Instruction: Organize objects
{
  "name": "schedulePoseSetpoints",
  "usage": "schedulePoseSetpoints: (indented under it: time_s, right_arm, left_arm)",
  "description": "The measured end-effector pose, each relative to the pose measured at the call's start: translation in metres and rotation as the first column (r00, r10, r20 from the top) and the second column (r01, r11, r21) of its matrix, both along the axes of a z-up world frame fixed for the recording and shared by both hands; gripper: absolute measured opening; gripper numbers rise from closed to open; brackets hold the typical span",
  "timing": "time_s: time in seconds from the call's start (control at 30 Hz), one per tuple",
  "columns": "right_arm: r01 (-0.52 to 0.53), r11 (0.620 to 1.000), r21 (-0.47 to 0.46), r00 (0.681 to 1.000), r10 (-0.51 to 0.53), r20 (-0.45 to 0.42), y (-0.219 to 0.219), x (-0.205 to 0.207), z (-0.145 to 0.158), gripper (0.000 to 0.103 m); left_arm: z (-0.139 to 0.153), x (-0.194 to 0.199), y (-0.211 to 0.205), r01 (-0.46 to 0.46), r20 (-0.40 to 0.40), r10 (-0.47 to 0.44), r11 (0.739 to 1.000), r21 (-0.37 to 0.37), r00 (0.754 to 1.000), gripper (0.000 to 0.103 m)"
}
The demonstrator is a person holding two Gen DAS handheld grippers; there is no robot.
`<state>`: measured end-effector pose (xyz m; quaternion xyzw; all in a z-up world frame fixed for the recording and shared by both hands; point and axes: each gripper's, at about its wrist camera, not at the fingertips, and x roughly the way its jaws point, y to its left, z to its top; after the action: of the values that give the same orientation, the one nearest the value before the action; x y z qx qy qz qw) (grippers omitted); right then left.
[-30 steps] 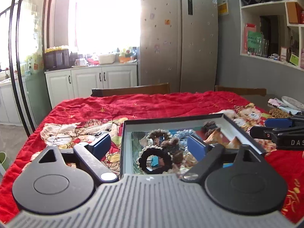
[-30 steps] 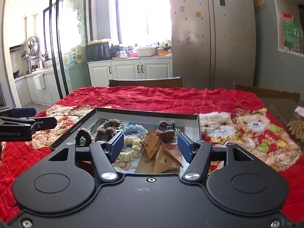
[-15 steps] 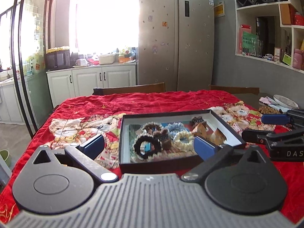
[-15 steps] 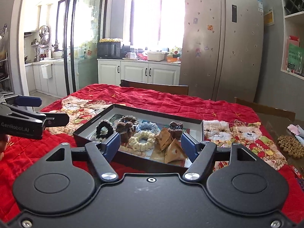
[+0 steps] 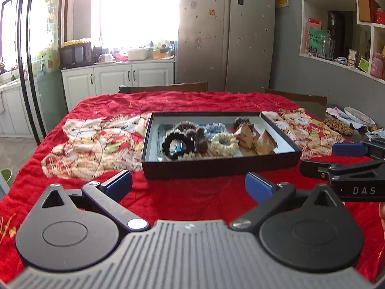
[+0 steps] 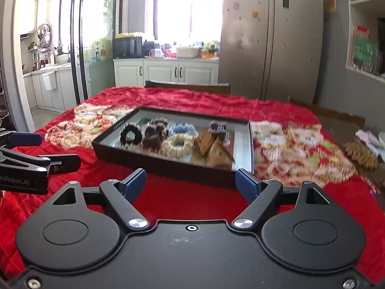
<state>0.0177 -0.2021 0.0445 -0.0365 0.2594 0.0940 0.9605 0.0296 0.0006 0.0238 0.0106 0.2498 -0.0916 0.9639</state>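
Note:
A shallow black box sits on the red tablecloth. It holds a black scrunchie, a brown one, a blue one, a cream one, a dark hair claw and brown paper packets. My left gripper is open and empty, held in front of the box's near wall. My right gripper is open and empty, also in front of the box. Each gripper shows at the edge of the other's view.
The red patterned tablecloth covers the table. A beaded brown mat, a plate and wrappers lie at the far right. Chair backs stand behind the table. A fridge and cabinets are beyond.
Both grippers have pulled back from over the box toward me; the box now lies wholly ahead of the open fingers. The items in the box have not moved.

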Motion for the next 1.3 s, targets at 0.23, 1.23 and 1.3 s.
schedulePoseSetpoints:
  time_s: [0.23,1.23,1.3]
  right_arm:
    - [0.032,0.999,-0.004,0.999,-0.032,-0.040,-0.002,-0.008,-0.015,0.088]
    - [0.086,0.996,0.039,0.992,-0.082,-0.099,-0.008,-0.028,-0.034,0.092]
    - [0.088,0.995,0.041,0.991,-0.083,-0.101,-0.009,-0.028,-0.034,0.092]
  left_arm:
    - [-0.010,-0.006,0.001,-0.034,-0.024,0.034,0.999,0.007,0.999,0.103]
    - [-0.030,-0.019,-0.007,-0.046,-0.090,0.045,0.999,-0.011,0.995,0.103]
    - [-0.029,-0.020,-0.007,-0.046,-0.086,0.045,0.999,-0.013,0.995,0.103]
